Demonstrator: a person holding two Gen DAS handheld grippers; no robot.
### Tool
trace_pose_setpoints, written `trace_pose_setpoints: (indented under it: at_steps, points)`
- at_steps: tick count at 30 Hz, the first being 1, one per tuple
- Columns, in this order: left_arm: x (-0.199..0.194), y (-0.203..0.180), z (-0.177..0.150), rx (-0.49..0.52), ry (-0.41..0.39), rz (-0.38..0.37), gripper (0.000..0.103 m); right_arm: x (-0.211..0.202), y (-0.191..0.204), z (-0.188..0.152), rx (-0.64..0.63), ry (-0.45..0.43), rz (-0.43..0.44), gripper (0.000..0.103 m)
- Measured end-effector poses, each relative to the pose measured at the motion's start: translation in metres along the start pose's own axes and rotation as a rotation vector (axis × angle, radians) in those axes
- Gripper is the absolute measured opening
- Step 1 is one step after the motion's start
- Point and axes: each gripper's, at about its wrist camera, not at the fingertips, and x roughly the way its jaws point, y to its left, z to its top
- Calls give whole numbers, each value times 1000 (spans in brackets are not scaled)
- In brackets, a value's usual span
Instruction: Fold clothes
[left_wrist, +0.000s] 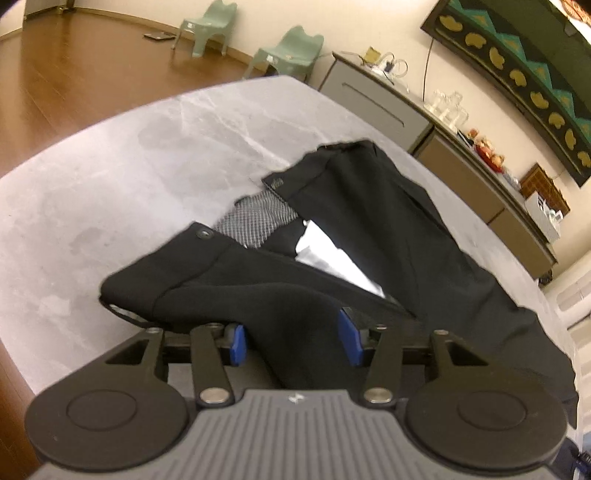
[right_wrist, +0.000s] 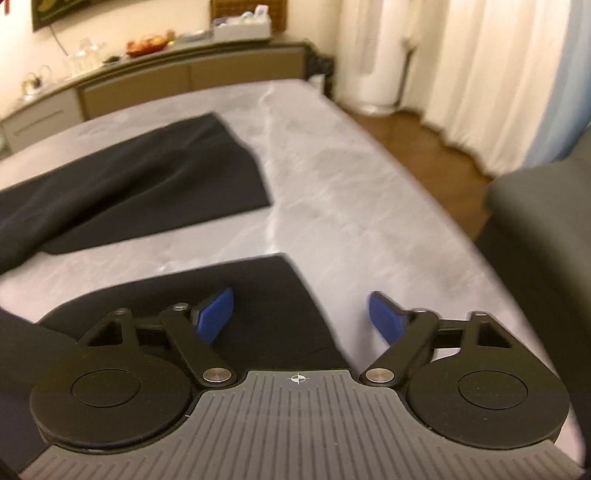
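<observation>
The black trousers (left_wrist: 369, 229) lie spread on the grey marbled bench (left_wrist: 129, 155), waist end near the left hand-held gripper (left_wrist: 295, 341) and legs running off toward 2 o'clock in the left wrist view. The waistband is open, showing checked lining and a white pocket bag at about 12 o'clock from that gripper. A raised fold of the black cloth fills the gap between its blue pads (left_wrist: 236, 343), which stand apart with fabric bulging between them; I cannot tell whether they are pinching it or only straddling it.

In the right wrist view the two leg ends are apart: one leg (right_wrist: 147, 177) lies at 10 o'clock, well clear of the right hand-held gripper (right_wrist: 299, 317); the other leg (right_wrist: 266, 295) lies directly below it, its hem corner at 12 o'clock. This gripper is wide open and grips nothing, its left pad over cloth, its right pad over bare bench.

The long axis runs from the left gripper at the waist to the right gripper at the hems, so each hand sits nearest its own end. My judgement: the legs are not yet laid one on the other, so any fold turns on bringing the near leg toward 10 o'clock
</observation>
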Motion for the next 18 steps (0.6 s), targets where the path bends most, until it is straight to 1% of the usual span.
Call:
trace_pose_setpoints:
  at_steps: [1, 2, 3, 4, 5, 6, 7, 9, 10, 11, 12, 13, 14, 15, 16, 18]
  points:
    - [0, -1, -1, 5, -2, 11, 49, 0, 1, 1, -8, -5, 16, 29]
    - [0, -1, -2, 9, -4, 21, 47, -1, 5, 2, -22, -13, 23, 15]
    - [-1, 0, -2, 10, -5, 26, 44, -2, 8, 3, -36, -21, 31, 8]
    - [-1, 1, -3, 11, -6, 32, 43, -3, 11, 4, -50, -29, 38, 6]
    - [-2, 2, -3, 12, -7, 37, 42, -9, 11, 7, -48, -67, 10, 6]
    - [-3, 3, -3, 13, -8, 43, 42, -16, 5, 12, -8, -118, -18, 6]
    - [-4, 4, -3, 14, -8, 48, 42, -20, -4, 16, 50, -148, -24, 6]
    - [-6, 6, -4, 16, -10, 59, 42, -28, -6, 16, 73, -169, -36, 6]
    - [-7, 7, -4, 18, -9, 63, 43, -33, -4, 16, 71, -177, -42, 8]
    - [-5, 8, -6, 30, 22, 48, 47, -37, -3, 15, 70, -185, -48, 13]
    - [-3, 10, -7, 42, 50, 33, 47, -42, -2, 14, 69, -193, -54, 27]
    - [-6, 10, -10, 52, 48, 21, 47, -46, 0, 14, 68, -201, -60, 38]
    - [-16, 10, -13, 67, 15, 21, 49, -51, 1, 13, 66, -209, -66, 39]
    - [-25, 10, -16, 75, -14, 16, 52, -55, 2, 12, 65, -217, -72, 47]
    - [-34, 10, -19, 82, -43, 9, 54, -60, 4, 11, 64, -225, -78, 54]
    - [-49, 9, -25, 81, -81, -28, 55, -69, 6, 10, 61, -241, -89, 55]
